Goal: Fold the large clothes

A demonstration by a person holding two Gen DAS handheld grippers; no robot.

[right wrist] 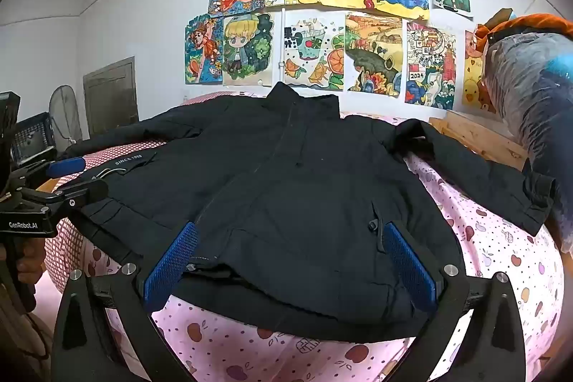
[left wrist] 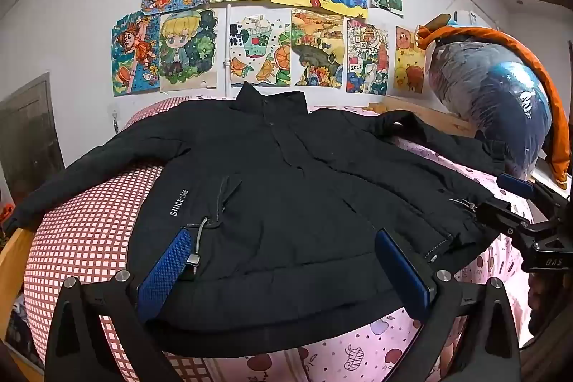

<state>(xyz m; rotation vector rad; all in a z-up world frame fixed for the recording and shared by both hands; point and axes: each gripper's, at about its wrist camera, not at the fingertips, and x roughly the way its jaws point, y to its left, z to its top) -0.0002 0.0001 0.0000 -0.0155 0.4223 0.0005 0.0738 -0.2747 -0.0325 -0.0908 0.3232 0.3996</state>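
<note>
Jacket (left wrist: pixel 272 188) lies spread flat on the bed (left wrist: pixel 86 238), collar toward the wall-side edge, hem at the near edge. Drawings (left wrist: pixel 258 20) hang on the wall behind. Plastic-wrapped bundle (left wrist: pixel 490 102) at the bed's far right corner.

Black jacket (left wrist: pixel 286 188) on pink fruit-print sheet (right wrist: pixel 501 238) and red-white checked cover (left wrist: pixel 82 231), blue-padded fingers (left wrist: pixel 164 274)

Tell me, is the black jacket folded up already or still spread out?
Spread out. The black jacket lies flat on the bed, front up, both sleeves stretched sideways, collar toward the wall.
</note>
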